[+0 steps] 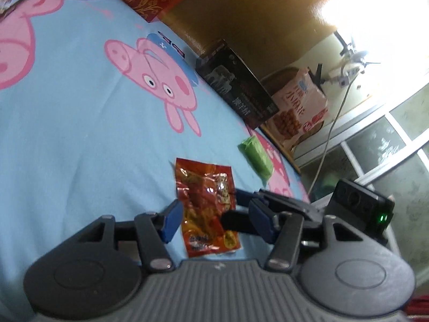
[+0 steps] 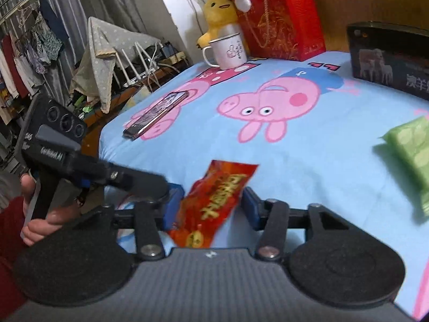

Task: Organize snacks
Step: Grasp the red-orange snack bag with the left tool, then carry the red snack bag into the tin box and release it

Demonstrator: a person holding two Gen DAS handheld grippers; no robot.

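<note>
Two tools, left tool (image 1: 211,218) and right tool (image 2: 213,205), each stand part-open astride the red snack packet (image 1: 206,209) on the bed (image 1: 80,134), gripping nothing, with the green packet (image 1: 256,159) unsorted further right.

Green packet (image 2: 413,161) cut off at right edge; dark box (image 2: 388,59) likewise, print partly cropped.

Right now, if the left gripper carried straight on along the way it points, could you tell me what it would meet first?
Most likely the red snack packet, lying on the blue sheet between the left gripper's open fingers. The right gripper reaches in beside it; depth is unclear.
</note>
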